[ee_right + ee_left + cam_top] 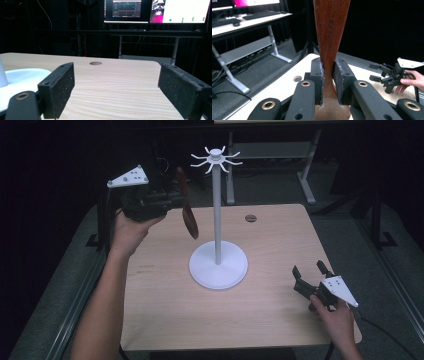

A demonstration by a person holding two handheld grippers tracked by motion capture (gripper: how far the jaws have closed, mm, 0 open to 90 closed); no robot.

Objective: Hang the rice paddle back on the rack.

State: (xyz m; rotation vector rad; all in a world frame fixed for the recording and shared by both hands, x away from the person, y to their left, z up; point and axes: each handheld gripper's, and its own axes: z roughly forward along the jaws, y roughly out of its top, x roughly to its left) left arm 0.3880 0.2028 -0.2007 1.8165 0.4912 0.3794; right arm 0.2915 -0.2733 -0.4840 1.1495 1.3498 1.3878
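Two claws show from above: your left claw (172,200) is raised over the surface's (165,305) far left corner, clamped on a dark wooden spoon (188,218) hanging left of the white hook stand (218,262), while your right claw (309,276) rests spread wide near the front right edge. Your left gripper view has both pads (340,82) pressed against the spoon's neck (lettering runs along the handle). Your right gripper view shows its jaws gaping over bare wood.
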